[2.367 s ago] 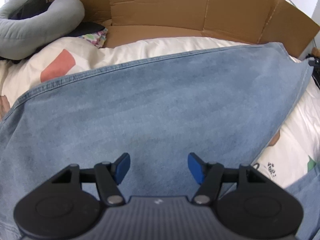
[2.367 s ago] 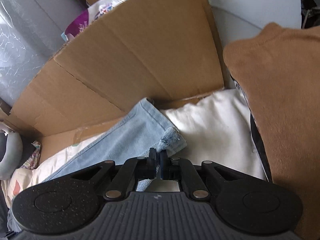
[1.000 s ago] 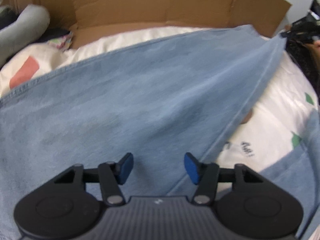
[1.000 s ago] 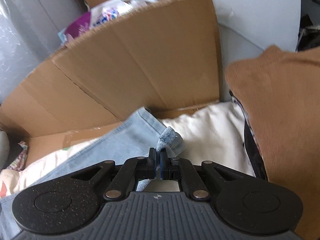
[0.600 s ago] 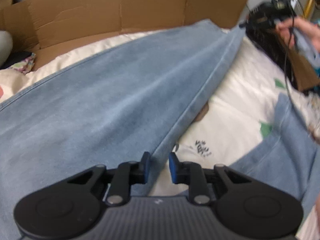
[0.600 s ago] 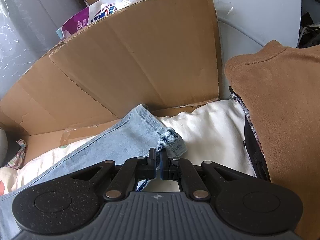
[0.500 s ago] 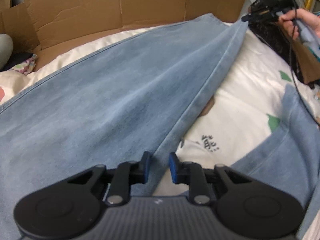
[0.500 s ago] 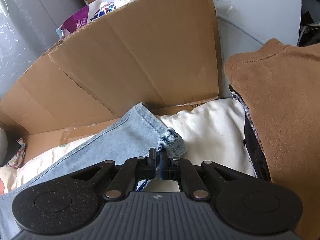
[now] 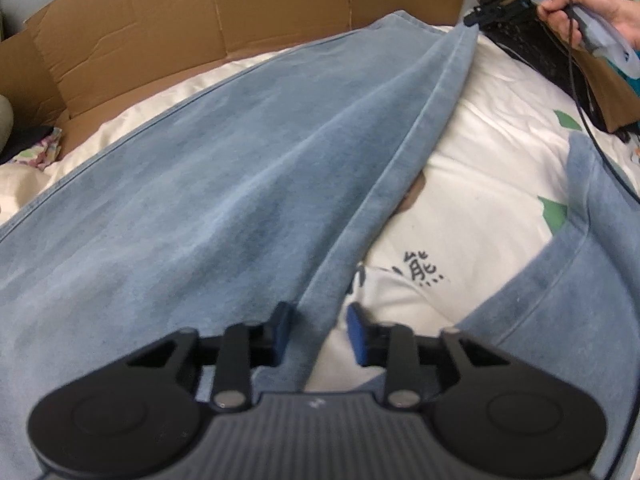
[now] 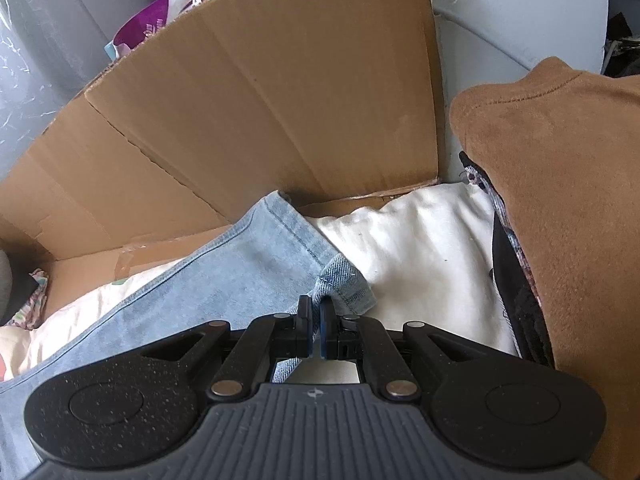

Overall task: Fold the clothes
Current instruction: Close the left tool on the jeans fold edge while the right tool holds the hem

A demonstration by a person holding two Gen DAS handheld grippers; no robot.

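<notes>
Our left tongs (image 9: 316,334) have slid off the flat denim to the inner seam edge of the jeans (image 9: 224,184) on the bed & narrowed w/ it between, not yet pinching, while right tongs (image 10: 315,332) stay clamped on the hem, so we're abt ready to fold.

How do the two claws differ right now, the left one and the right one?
The left claw has a gap between its blue pads, straddling the jeans' long side edge; the right claw is pinched shut on the jeans' hem corner. The left sits partway along the leg, the right at the leg's end by the cardboard. Both have black arms and point downward at the denim.
</notes>
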